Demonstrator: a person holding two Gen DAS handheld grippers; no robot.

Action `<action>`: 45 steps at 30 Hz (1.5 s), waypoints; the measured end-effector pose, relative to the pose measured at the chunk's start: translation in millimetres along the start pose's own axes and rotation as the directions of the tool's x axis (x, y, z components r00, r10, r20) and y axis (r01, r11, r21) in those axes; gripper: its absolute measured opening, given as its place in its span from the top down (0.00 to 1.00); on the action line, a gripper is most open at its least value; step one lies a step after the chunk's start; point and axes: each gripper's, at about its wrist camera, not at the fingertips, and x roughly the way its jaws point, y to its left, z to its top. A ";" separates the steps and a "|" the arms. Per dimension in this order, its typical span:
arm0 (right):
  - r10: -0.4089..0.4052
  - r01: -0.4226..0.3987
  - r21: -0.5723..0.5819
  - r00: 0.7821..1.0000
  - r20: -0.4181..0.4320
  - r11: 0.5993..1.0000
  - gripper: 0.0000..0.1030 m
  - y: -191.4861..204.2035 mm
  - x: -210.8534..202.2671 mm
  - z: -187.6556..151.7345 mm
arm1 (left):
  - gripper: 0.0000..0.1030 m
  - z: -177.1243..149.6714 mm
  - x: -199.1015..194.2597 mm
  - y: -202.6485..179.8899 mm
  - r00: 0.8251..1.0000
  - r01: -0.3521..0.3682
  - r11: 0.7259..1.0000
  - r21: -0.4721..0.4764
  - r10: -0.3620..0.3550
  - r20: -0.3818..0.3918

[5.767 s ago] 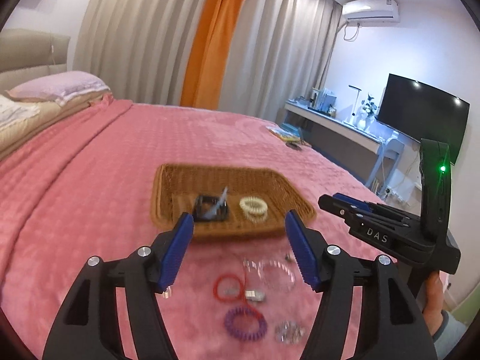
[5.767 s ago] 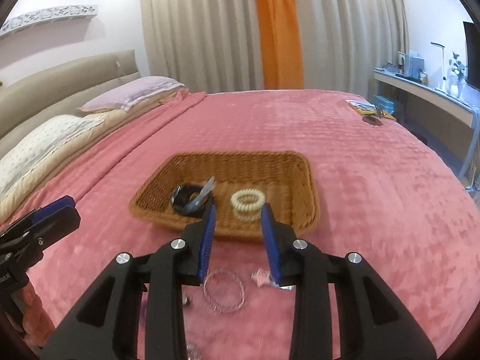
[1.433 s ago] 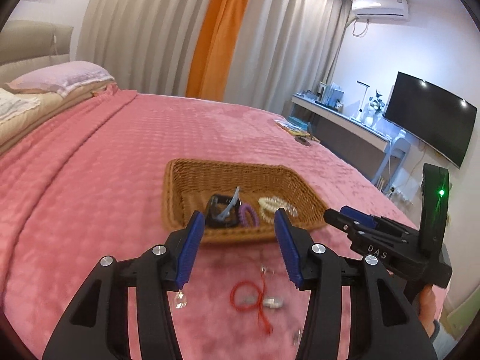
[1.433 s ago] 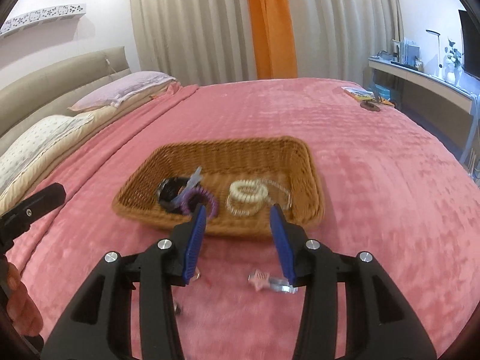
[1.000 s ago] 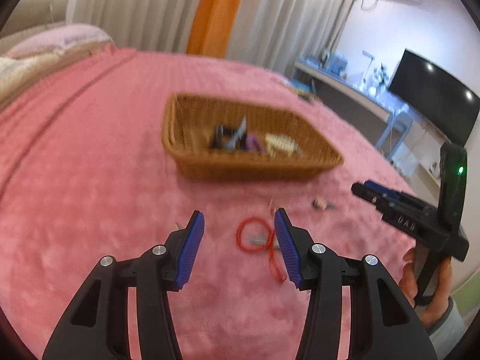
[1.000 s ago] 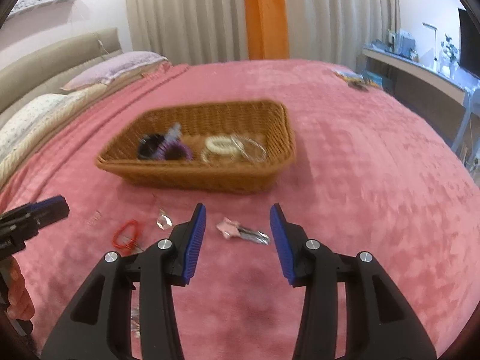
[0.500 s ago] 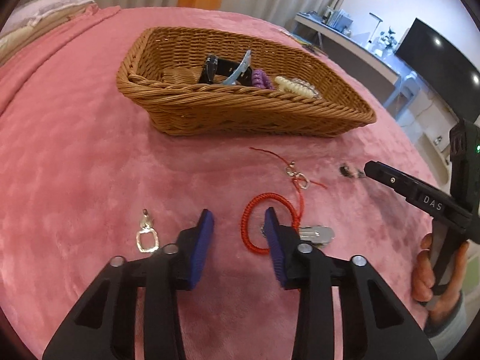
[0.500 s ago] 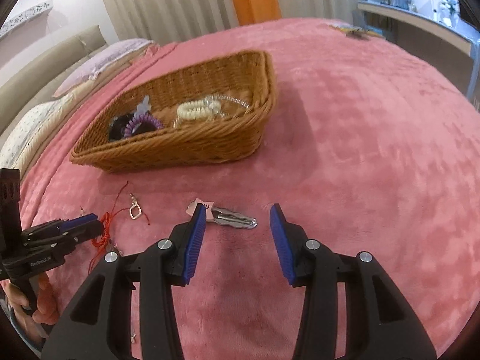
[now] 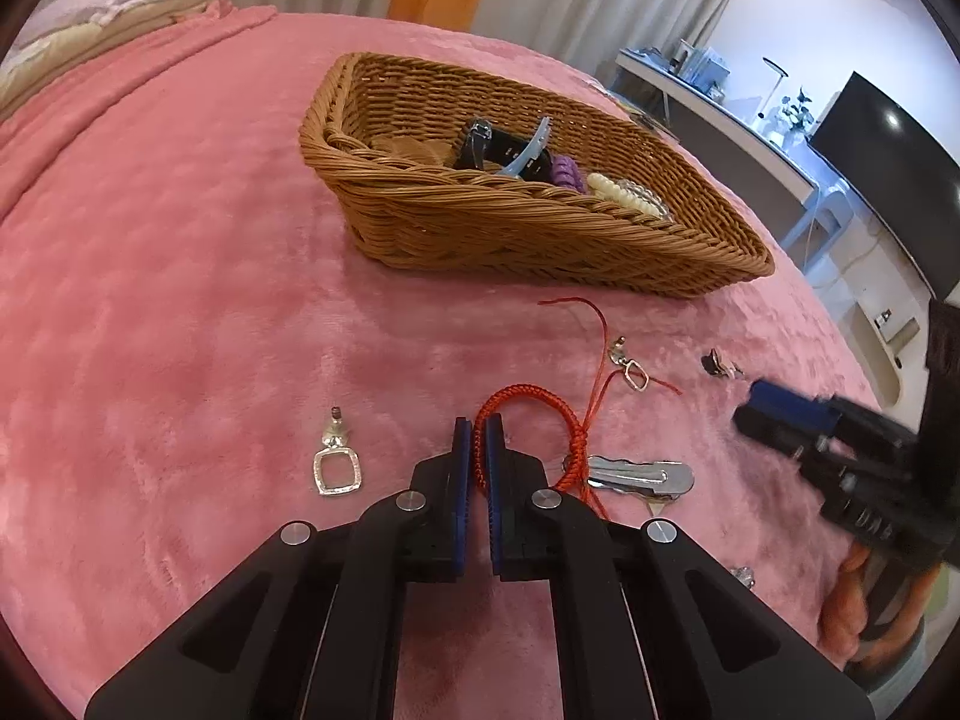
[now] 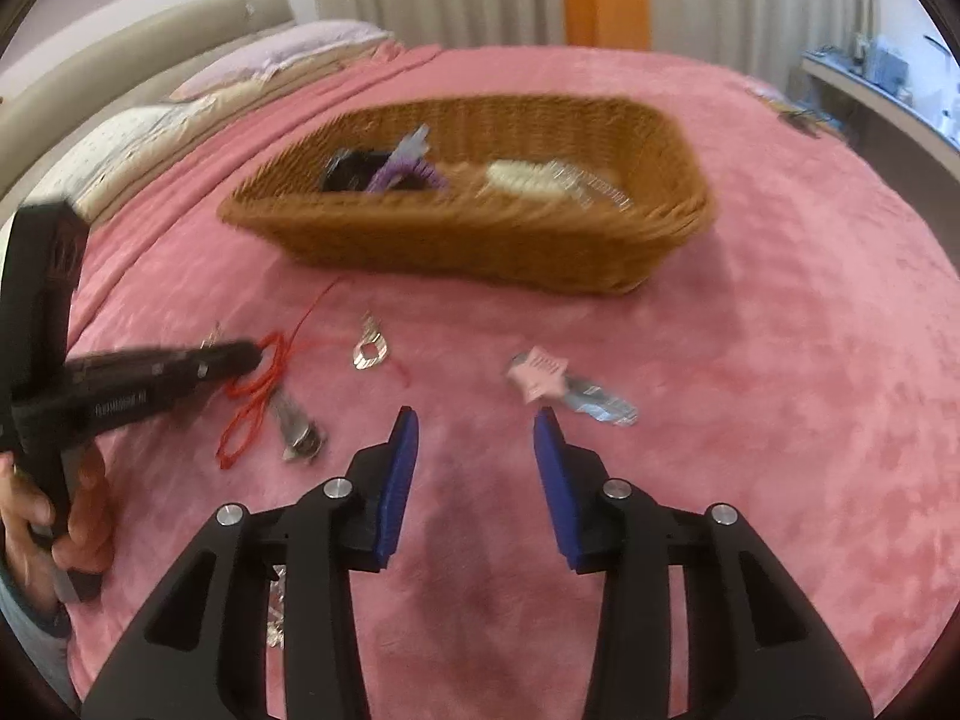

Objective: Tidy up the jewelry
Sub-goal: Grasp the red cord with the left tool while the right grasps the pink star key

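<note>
Pink bed [image 9: 180, 276] carries a wicker basket [image 9: 510, 228] at upper centre. Left hand-held gripper [image 9: 478, 429] pinches the red cord bracelet [image 9: 528, 396]. Right hand-held gripper [image 10: 477, 420] gapes apart near a star hair clip [image 10: 540, 375].

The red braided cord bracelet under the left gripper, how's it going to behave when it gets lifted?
The red cord bracelet will probably go floppy and dangle, since it's thin braid. Its loose tails run under the silver hair clip and past a small charm, so they may snag or drag. The left gripper looks shut on it.
</note>
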 end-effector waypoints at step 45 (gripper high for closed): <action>-0.084 0.084 -0.106 0.996 0.002 0.991 0.89 18.0 19.9 -4.2 | 0.98 -11.3 1.9 -24.1 0.999 -0.029 0.992 0.123 0.026 0.020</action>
